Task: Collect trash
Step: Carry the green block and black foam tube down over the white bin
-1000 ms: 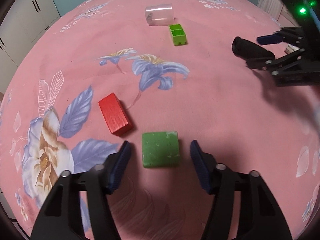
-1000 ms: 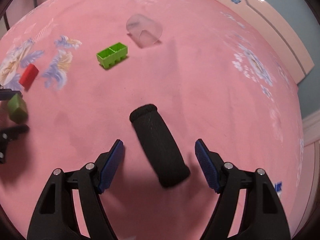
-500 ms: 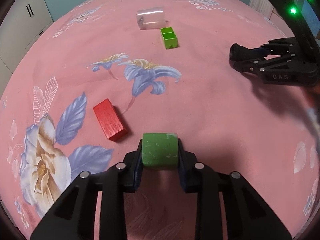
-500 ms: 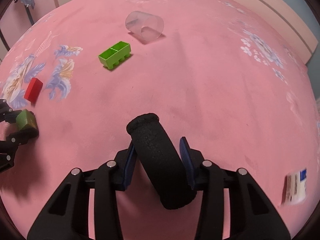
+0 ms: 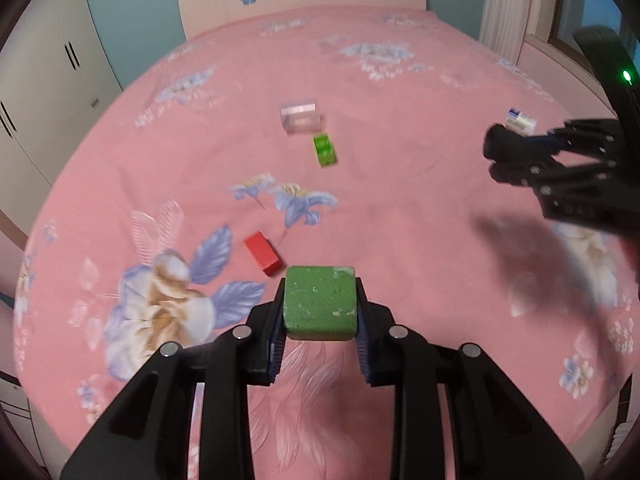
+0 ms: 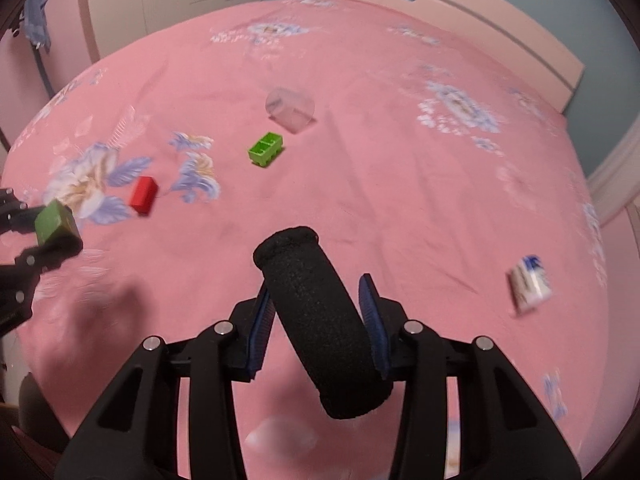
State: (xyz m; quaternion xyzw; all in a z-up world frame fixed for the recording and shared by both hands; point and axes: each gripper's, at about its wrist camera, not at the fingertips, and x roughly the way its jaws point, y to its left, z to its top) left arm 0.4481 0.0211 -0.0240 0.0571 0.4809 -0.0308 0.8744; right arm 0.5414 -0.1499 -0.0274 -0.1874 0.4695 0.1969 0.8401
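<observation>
Left hand-held gripper (image 5: 320,334) clamps green block (image 5: 319,302), raised above the bed (image 5: 400,220) near its foot edge. Right hand-held gripper (image 6: 318,318) pinches black foam roller (image 6: 320,332); roller's near end hides its pads. Red block (image 5: 262,253), lime brick (image 5: 324,149), blurry clear cup (image 5: 301,118), small carton (image 6: 530,283) lie on bed.

Left hand-held gripper (image 5: 320,322): matte black plastic frame, forked arms with open slots, lower centre of frame. Round silver screw heads (image 5: 241,332) sat along the arms. Finger pads (image 5: 275,350) were ribbed, dark blue. Right hand-held gripper (image 6: 318,320): same black build, silver screws, blue ribbed pads. Its housing at upper right of the left view carried a lit green LED (image 5: 626,76) and faint embossed lettering.
</observation>
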